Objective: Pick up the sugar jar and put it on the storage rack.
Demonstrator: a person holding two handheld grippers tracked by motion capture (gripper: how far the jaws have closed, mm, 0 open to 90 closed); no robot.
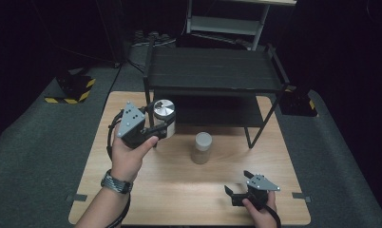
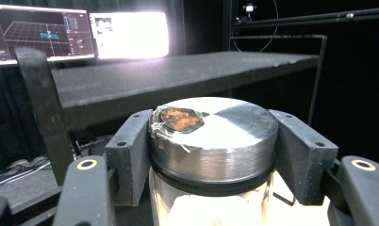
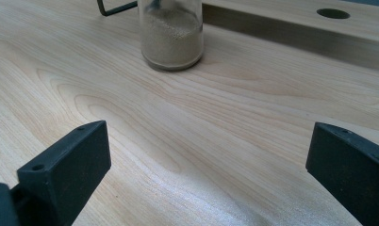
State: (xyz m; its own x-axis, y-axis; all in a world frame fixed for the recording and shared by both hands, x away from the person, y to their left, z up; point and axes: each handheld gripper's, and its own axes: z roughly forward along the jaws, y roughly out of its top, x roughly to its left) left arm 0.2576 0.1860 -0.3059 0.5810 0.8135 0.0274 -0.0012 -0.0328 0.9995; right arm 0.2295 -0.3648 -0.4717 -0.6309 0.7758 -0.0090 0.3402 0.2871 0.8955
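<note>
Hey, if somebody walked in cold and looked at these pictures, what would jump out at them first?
Probably the glass jar with the shiny metal lid, clamped between the left gripper's black jaws just in front of the black shelf rack. Next, a second jar of tan powder standing alone mid-table. The right gripper rests near the table's front edge, jaws wide apart with nothing between them.

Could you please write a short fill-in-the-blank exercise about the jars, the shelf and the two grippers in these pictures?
1. The left gripper is shut on a glass jar that has a ____ lid.
2. The second jar holds a sandy powder and stands on the ____.
3. The fingers of the right gripper are wide ____, with nothing between them.
4. The black shelf rack has ____ levels.

Missing words: metal; table; open; two
</note>
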